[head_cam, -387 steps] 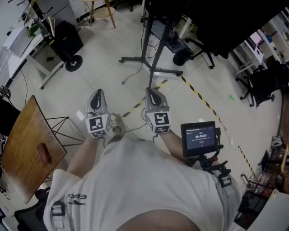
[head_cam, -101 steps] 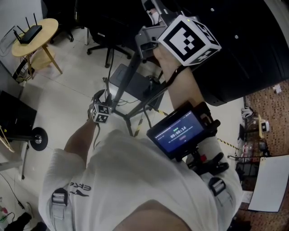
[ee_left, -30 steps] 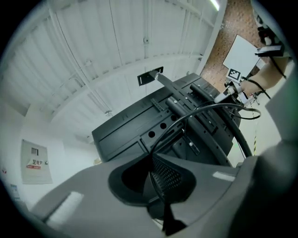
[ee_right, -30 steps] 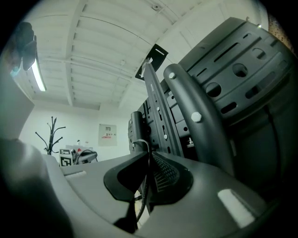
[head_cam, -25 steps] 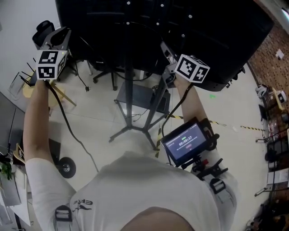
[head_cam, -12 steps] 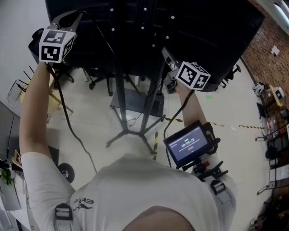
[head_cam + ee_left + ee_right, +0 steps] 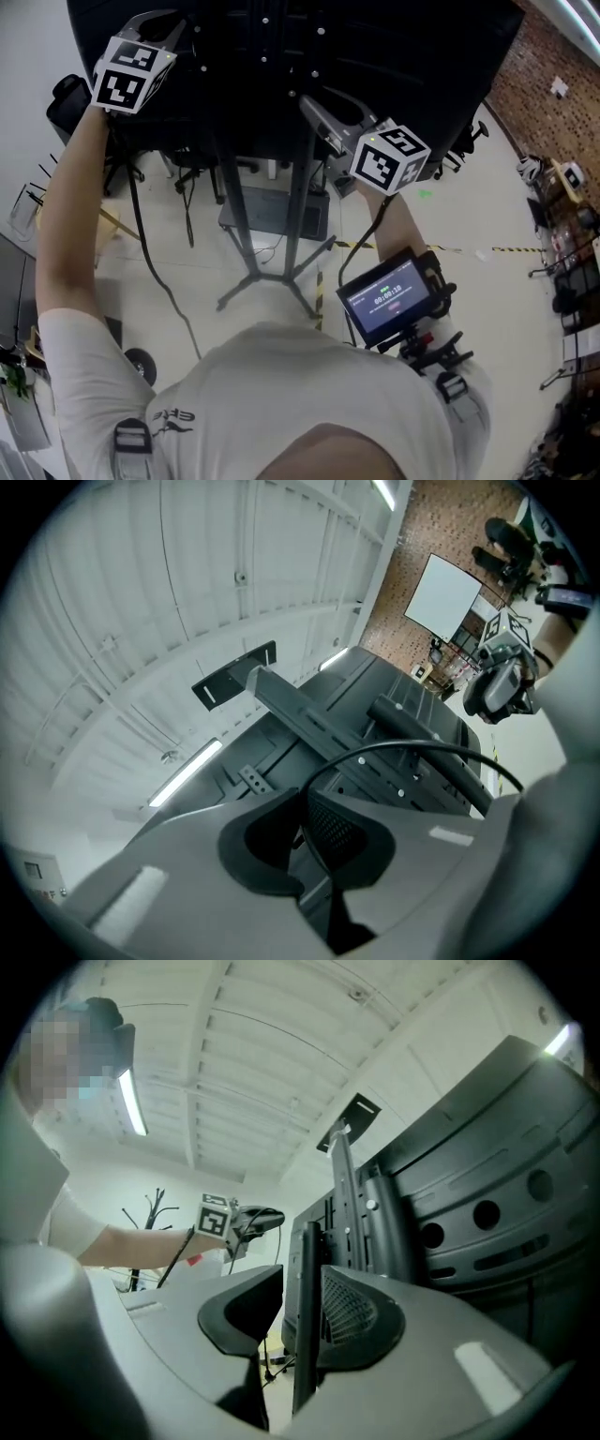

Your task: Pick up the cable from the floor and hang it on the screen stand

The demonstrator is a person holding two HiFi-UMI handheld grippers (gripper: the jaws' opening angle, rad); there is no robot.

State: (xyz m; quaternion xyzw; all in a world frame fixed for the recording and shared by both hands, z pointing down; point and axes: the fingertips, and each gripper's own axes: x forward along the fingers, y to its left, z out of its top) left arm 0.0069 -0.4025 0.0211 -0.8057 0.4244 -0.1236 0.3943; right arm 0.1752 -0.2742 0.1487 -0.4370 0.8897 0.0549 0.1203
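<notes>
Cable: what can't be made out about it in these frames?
- Head view: the cable is lost against the black screen; whether it rests on the stand is hidden.
- Right gripper view: a dark strip stands between the just-opening jaws of the right gripper; cable or stand part, unclear.

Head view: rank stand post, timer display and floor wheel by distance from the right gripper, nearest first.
From the right gripper, whose jaws have just been opening, with a thin dark bar between them:
1. Stand post: right beside it, just below.
2. Timer display: lower down, by the right arm.
3. Floor wheel: far lower left, on the floor.
</notes>
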